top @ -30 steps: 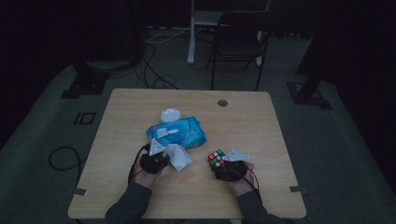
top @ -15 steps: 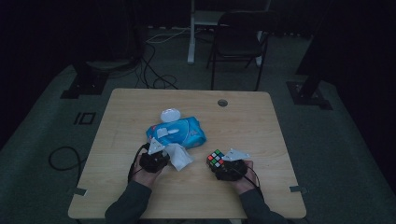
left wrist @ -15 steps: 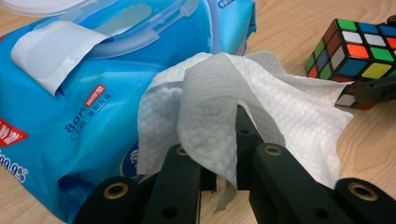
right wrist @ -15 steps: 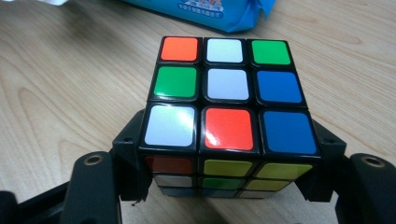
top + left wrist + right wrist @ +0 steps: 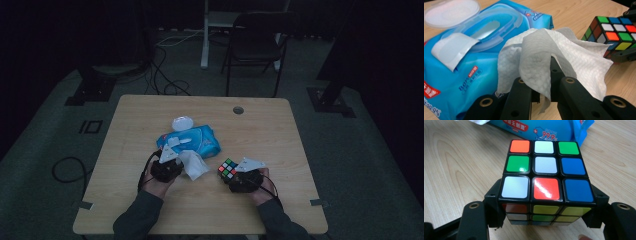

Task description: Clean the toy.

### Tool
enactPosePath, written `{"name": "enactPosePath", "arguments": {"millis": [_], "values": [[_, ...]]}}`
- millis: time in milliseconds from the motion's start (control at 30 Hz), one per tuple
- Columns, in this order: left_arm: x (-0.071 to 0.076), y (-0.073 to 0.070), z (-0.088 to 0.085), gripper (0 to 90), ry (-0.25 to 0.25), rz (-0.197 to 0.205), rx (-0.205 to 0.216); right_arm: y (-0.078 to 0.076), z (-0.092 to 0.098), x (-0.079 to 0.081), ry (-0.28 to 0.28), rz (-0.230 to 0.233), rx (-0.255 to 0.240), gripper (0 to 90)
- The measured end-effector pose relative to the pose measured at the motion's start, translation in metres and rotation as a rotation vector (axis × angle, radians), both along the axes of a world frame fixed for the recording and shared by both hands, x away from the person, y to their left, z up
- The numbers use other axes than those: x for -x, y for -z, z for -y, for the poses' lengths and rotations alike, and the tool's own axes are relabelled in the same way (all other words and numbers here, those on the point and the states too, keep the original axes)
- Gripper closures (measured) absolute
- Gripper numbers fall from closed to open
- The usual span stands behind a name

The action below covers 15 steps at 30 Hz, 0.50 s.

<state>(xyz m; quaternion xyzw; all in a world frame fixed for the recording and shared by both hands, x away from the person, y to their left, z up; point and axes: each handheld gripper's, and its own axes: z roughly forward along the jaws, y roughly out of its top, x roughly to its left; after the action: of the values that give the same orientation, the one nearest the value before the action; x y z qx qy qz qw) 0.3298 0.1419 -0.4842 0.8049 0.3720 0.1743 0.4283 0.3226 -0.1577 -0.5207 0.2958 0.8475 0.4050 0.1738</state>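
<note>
While the cube [image 5: 545,185] sits clamped between the right gripper's [image 5: 239,178] jaws, held at its 2 side faces just off the table [image 5: 280,130], the left gripper [image 5: 171,165] is clenched on a wipe [image 5: 554,55]. From the cube, the wipe lies just beside it toward the pack [image 5: 192,141] — nearly touching, so the left hand is the nearer one to bring wipe onto cube.

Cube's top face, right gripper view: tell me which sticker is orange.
The far-left corner sticker on the cube; the other warm-coloured one, near-row centre, is red.
</note>
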Motion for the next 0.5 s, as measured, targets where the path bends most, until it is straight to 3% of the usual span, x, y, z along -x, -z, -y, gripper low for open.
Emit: {"name": "enactPosePath", "arguments": {"millis": [500], "values": [[-0.001,-0.007,0.015,85.3,0.041,0.022,-0.015,-0.001,-0.013,0.0,-0.055,-0.011,-0.012,34.4]]}}
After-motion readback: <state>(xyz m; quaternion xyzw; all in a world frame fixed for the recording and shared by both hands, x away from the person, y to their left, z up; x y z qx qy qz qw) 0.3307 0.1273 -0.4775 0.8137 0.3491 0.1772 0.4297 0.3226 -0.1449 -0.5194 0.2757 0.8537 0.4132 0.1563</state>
